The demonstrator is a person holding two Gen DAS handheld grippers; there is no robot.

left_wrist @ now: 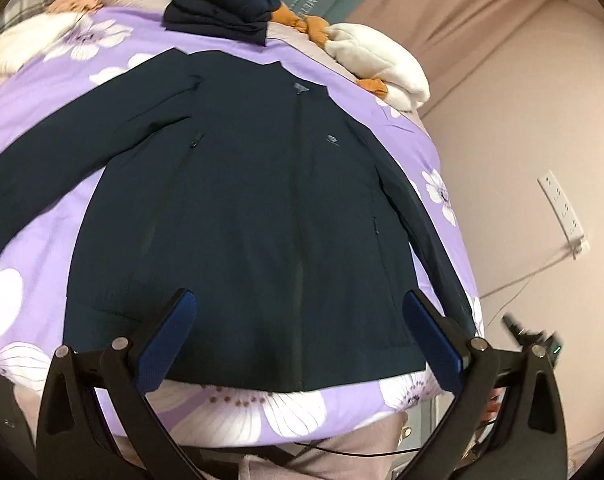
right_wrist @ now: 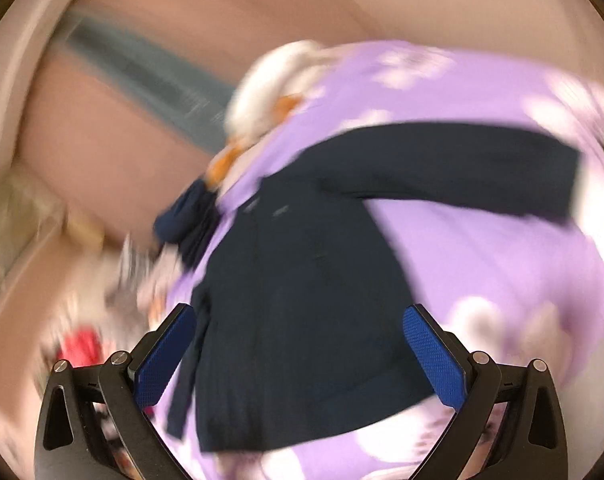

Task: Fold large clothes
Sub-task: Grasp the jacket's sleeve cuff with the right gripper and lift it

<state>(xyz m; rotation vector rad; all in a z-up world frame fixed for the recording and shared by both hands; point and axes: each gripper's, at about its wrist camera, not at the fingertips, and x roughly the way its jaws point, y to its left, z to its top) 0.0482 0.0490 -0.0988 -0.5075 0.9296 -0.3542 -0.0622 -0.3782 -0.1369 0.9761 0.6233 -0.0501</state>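
Purple floral bedspread (left_wrist: 150, 44) under one spread dark jacket (left_wrist: 242, 208); two wide-open, empty claws, left claw (left_wrist: 300, 312), right claw (right_wrist: 300, 324).

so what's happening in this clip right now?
A person holding a gripper in each hand is set up to fold a dark navy jacket that lies spread flat, front up, on a purple floral bedspread. One sleeve is stretched out to the side; the other lies along the body. Both the left gripper and the right gripper are open, above the hem end, holding nothing. No fold is made yet. A folded dark garment sits past the collar. The right wrist view is motion-blurred.
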